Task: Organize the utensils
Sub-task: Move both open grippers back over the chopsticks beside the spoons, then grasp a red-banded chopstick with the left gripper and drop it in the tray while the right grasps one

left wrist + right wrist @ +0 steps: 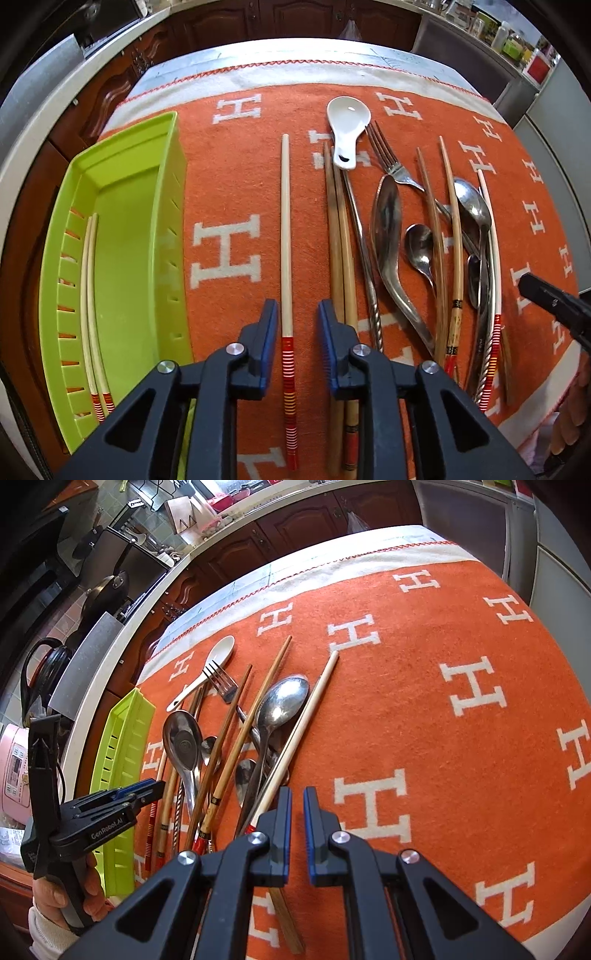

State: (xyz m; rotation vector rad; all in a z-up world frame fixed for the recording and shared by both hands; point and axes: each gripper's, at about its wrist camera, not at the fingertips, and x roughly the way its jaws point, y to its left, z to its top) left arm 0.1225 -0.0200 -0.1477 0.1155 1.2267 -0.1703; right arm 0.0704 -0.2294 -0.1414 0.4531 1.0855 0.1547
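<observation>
Left gripper open astride pale chopstick with red-striped end, pads clear of it. Right gripper nearly closed, empty, over orange blanket. Lime-green slotted plastic tray already holds two matching chopsticks. Risk: jaws off-centre, stick rolls toward brown wooden chopsticks or pivots out.

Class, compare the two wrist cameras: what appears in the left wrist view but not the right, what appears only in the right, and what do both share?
Only the left wrist view shows the two chopsticks lying inside the green tray. Only the right wrist view shows the hand holding the left hand-held gripper, plus the pans. Both share the white spoon, the fork and the orange cloth.
</observation>
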